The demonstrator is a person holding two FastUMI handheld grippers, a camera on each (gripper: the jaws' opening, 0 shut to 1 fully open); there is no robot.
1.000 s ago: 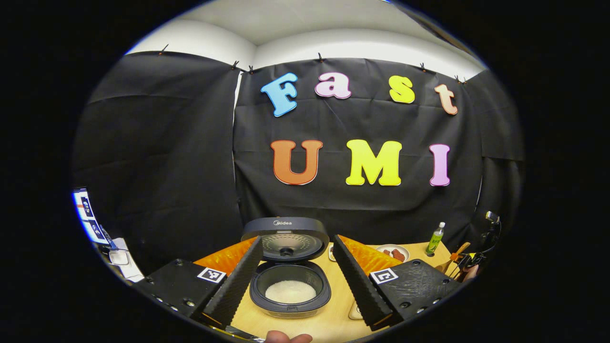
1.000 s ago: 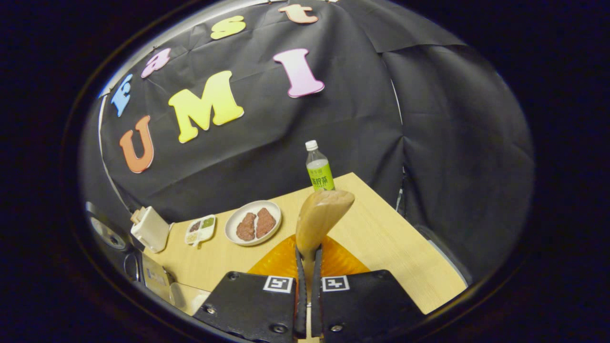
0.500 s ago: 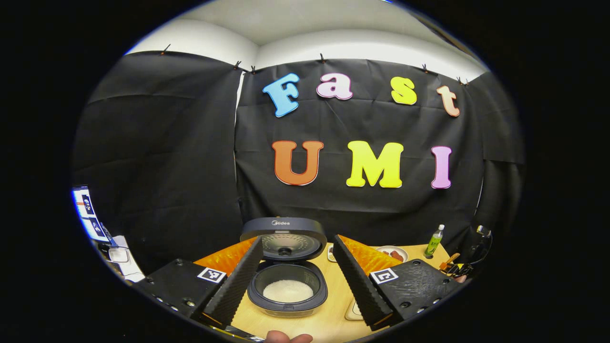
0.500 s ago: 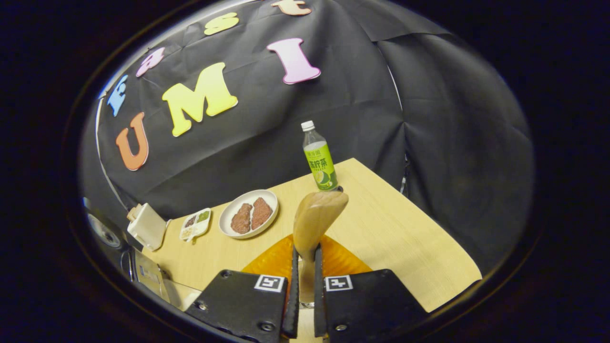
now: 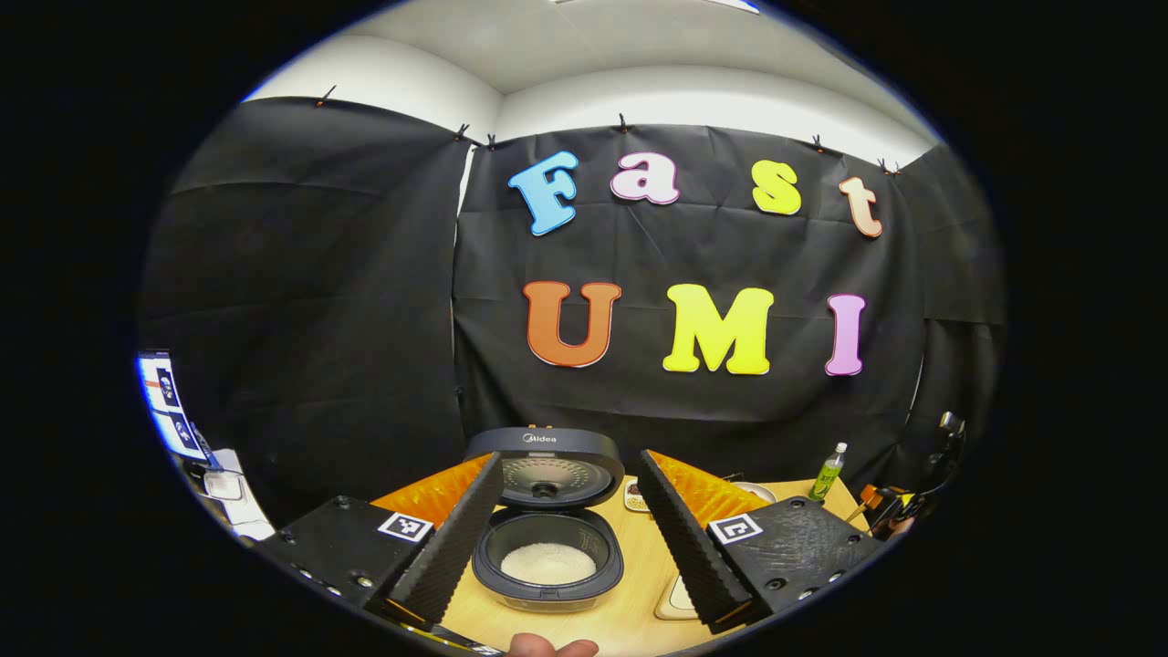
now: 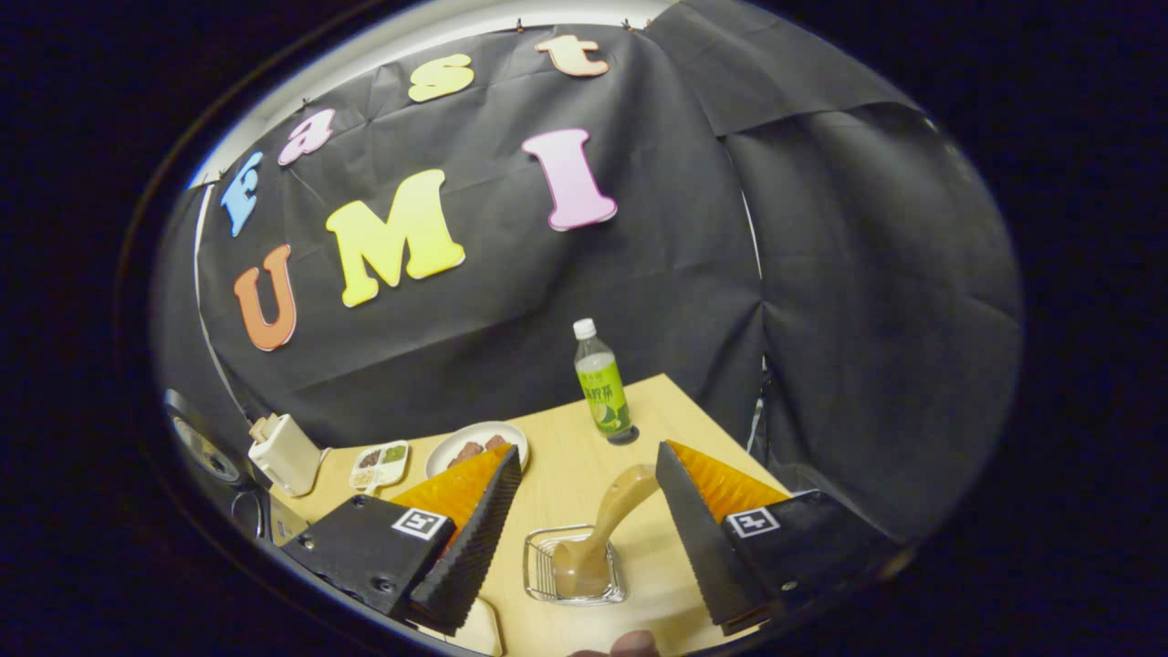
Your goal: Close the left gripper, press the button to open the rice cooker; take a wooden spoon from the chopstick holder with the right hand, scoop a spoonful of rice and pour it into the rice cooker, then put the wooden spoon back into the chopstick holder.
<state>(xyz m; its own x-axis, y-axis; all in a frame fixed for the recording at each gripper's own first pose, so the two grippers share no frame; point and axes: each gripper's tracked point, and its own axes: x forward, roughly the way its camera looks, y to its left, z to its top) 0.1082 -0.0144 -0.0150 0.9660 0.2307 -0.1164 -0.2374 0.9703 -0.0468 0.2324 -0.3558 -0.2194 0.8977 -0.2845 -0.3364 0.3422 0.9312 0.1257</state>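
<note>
Since the earlier pictures, the right hand-held gripper (image 6: 584,529) has let go of the wooden spoon (image 6: 598,538) and its fingers have spread wide apart. Now the spoon stands in the wire chopstick holder (image 6: 573,568) on the table (image 6: 657,420), leaning toward the right, with nothing touching it. In the left gripper view, the rice cooker (image 5: 550,525) sits open with its lid up and white rice (image 5: 548,563) in the pot. The left hand-held gripper (image 5: 570,538) is spread apart too, with the cooker between its fingers, farther off. The job looks almost done. To finish well, the right hand should pull straight back and up, so that neither finger bumps the leaning spoon or tips the light holder.
</note>
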